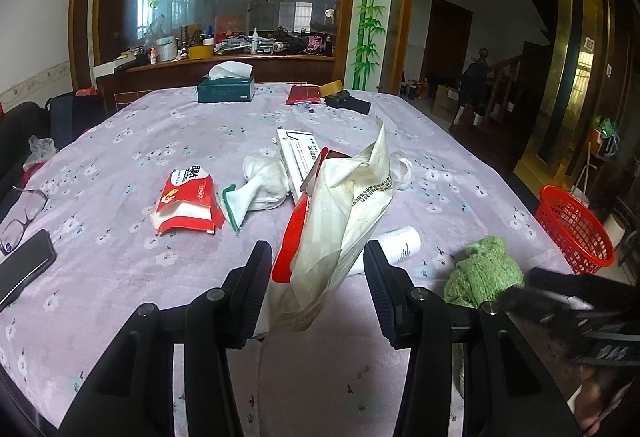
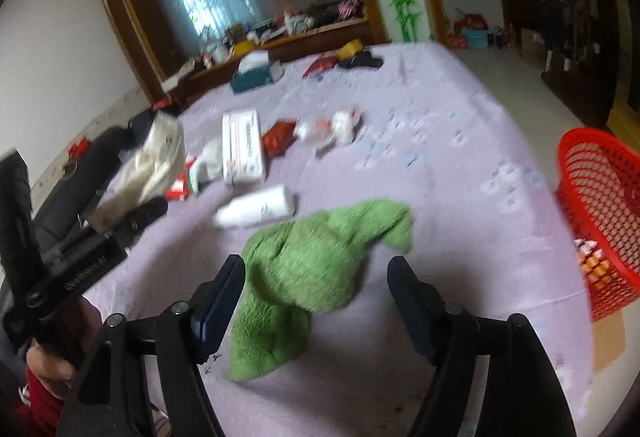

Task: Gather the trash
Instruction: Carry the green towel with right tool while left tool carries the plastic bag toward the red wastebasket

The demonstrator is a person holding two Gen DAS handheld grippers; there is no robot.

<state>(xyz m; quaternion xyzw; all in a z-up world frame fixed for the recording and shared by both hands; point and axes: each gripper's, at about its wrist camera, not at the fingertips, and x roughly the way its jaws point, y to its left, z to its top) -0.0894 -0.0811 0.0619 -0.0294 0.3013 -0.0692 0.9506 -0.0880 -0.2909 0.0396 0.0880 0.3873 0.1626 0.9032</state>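
My left gripper (image 1: 318, 257) has its jaws apart around a crumpled white and red plastic wrapper (image 1: 336, 221), which stands up between them; whether they clamp it is unclear. The wrapper also shows in the right wrist view (image 2: 148, 165), beside the left gripper (image 2: 120, 229). My right gripper (image 2: 316, 269) is open over a green cloth (image 2: 316, 265) lying on the purple tablecloth (image 2: 440, 165). A red mesh basket (image 2: 604, 205) stands off the table's right side, with some items inside.
On the table lie a white bottle (image 2: 256, 209), a white carton (image 2: 242, 145), a red wipes pack (image 1: 188, 205), a white sock (image 1: 260, 185), a tissue box (image 1: 226, 87), glasses (image 1: 24, 217) and a phone (image 1: 24, 265).
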